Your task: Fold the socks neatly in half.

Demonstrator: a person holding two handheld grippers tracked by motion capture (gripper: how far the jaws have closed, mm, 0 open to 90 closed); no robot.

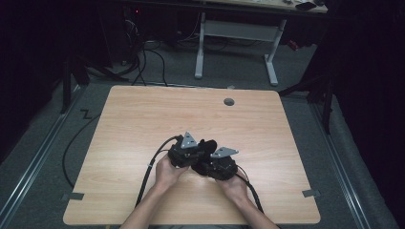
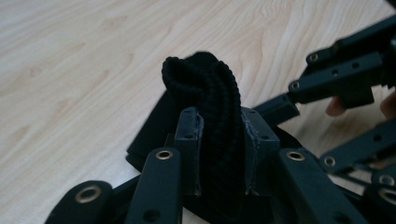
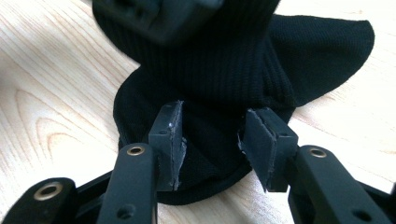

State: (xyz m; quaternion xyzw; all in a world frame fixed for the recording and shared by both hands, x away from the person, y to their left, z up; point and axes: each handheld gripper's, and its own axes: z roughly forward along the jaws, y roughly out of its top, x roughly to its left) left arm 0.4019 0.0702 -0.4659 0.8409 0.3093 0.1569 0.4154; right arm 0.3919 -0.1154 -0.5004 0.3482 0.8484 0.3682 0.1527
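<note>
On pale wood-grain table (image 1: 143,119), ribbed black knit cloth (image 2: 210,93) clamped between left fingers (image 2: 189,140), right fingers (image 3: 168,140) slack.

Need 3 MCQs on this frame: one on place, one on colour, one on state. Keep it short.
1. Where does the knit cloth lie on the wooden table?
A. far left corner
B. near edge, at the middle, between both hands
C. beside the grey hole

2. Colour of the cloth?
A. black
B. white
C. red

3. State of the left hand-held gripper?
A. open, well away from the cloth
B. lying alone on the table
C. closed on a bunched fold of cloth

Key: 1 B, the high view shows it between the two grippers near the person. 2 A, black in both gripper views. 3 C, the pads press the fold from both sides.
</note>
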